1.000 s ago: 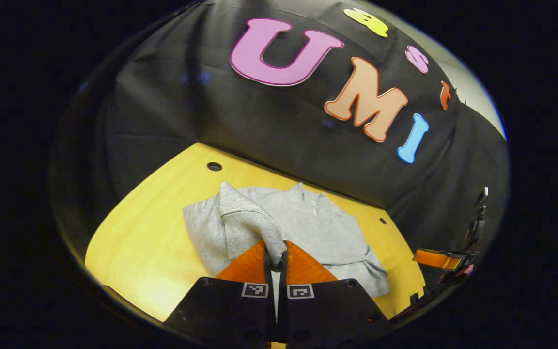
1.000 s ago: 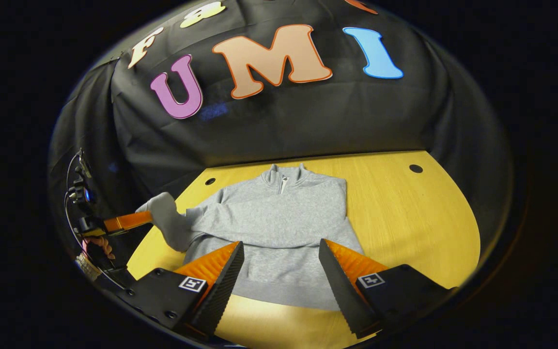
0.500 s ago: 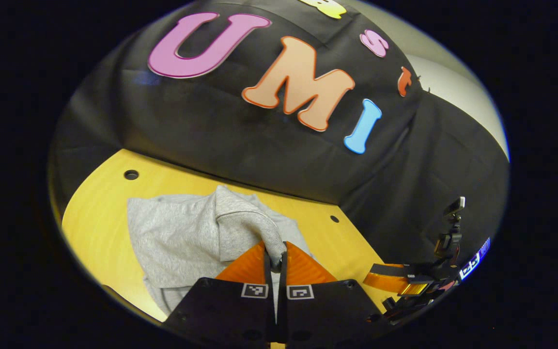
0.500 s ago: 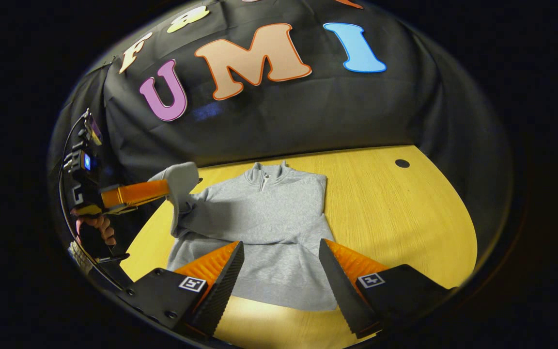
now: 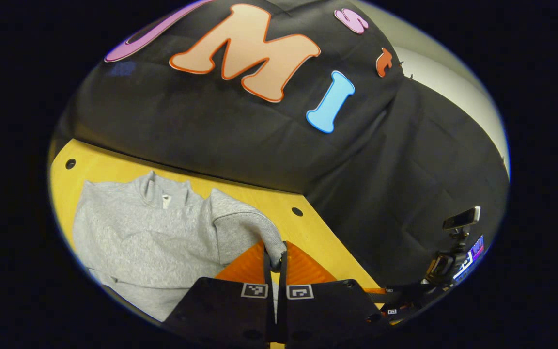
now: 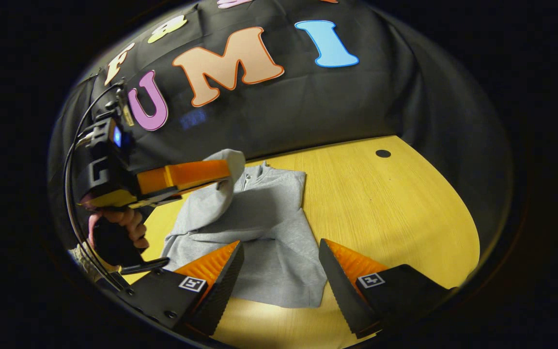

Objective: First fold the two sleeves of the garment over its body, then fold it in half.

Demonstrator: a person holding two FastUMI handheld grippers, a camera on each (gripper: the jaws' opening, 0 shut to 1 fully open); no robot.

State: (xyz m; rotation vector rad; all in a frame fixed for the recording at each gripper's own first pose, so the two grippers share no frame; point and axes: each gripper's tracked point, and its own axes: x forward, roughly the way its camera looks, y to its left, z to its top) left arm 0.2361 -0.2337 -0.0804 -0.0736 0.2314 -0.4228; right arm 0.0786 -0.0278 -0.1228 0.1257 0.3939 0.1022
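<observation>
Left gripper view: we see the left gripper point(image 5: 276, 261) with its jaws pressed together on the cuff end of a sleeve point(image 5: 245, 225) of the grey garment point(image 5: 143, 237). The sleeve rises from the shoulder and arches over to the fingertips, clear of the yellow table point(image 5: 322, 247). The garment's body lies flat on the table at lower left, collar toward the booth wall.

Right gripper view: we see the right gripper point(image 6: 281, 271) with its jaws spread wide, nothing between them. It hovers above the near hem of the garment point(image 6: 269, 228), and we cannot tell whether its fingers touch the cloth. Farther off at left, the left gripper point(image 6: 228, 174) shows side-on, carried by a hand point(image 6: 124, 225) on its grip. It holds the sleeve point(image 6: 211, 198) lifted above the garment's body near the collar, and the sleeve hangs down from it in a slack drape. The table point(image 6: 395, 213) lies bare to the right of the garment.
</observation>
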